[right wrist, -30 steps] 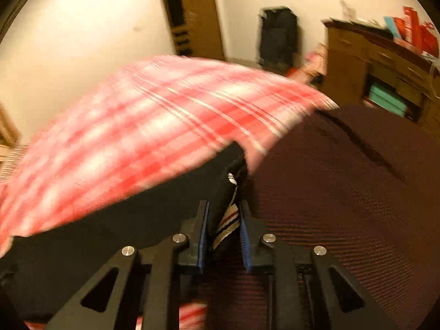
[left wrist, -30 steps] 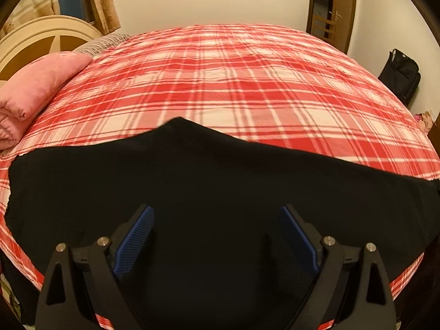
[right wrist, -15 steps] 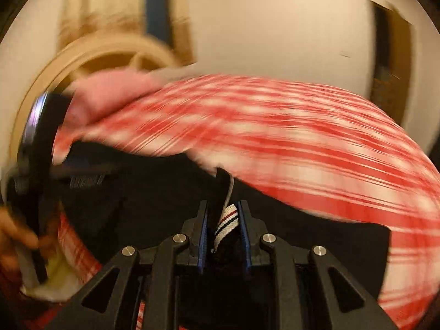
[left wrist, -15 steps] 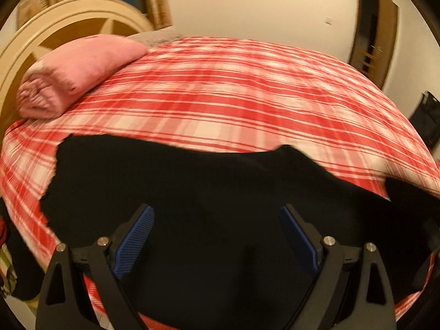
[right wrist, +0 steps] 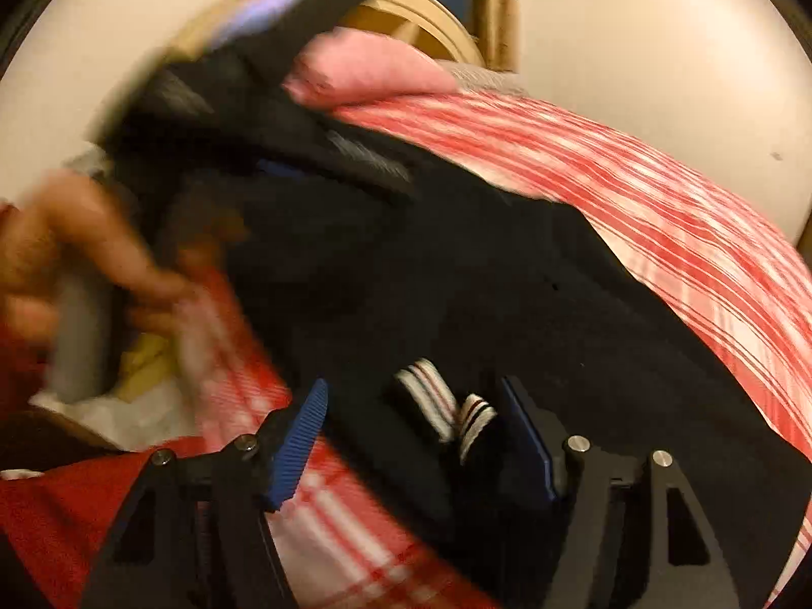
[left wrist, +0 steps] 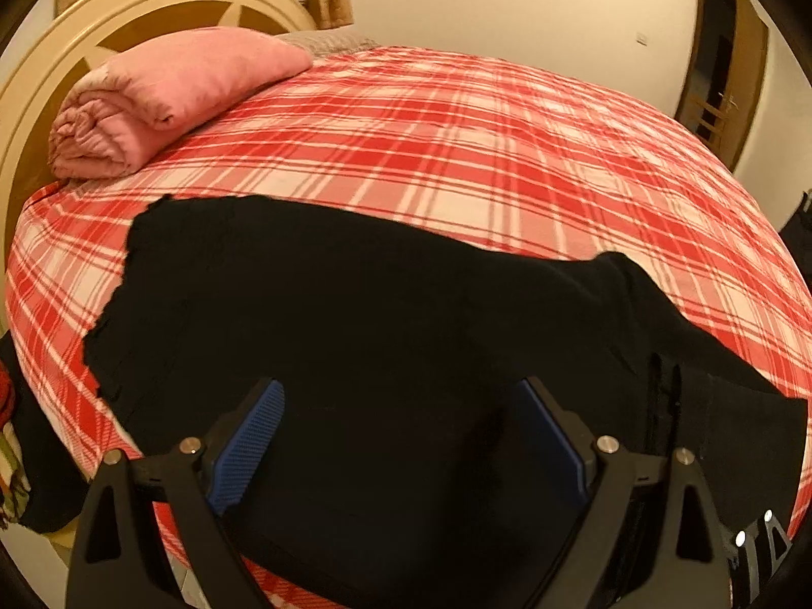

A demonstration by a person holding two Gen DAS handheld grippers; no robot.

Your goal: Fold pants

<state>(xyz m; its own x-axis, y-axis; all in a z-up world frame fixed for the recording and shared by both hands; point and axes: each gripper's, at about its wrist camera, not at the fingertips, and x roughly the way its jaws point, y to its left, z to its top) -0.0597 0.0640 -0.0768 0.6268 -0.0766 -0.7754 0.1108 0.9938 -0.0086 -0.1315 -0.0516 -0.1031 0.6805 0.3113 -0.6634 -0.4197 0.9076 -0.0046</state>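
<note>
Black pants (left wrist: 355,335) lie flat along the near edge of a bed with a red and white plaid sheet (left wrist: 457,152). My left gripper (left wrist: 401,436) is open and empty, hovering over the pants. In the right wrist view the pants (right wrist: 507,304) show with a striped black and white waistband tag (right wrist: 446,411) lying between the fingers. My right gripper (right wrist: 416,431) is open, its jaws wide around the tag, not clamping it. The left gripper (right wrist: 284,116) and the hand holding it (right wrist: 76,243) show blurred at the left.
A rolled pink blanket (left wrist: 167,96) lies at the head of the bed by a cream headboard (left wrist: 127,10). A wooden door (left wrist: 720,96) stands at the far right. Red cloth (right wrist: 61,507) lies beside the bed.
My right gripper has swung left across the bed carrying the waistband end, then opened and let it go. The left view has turned towards the headboard.
</note>
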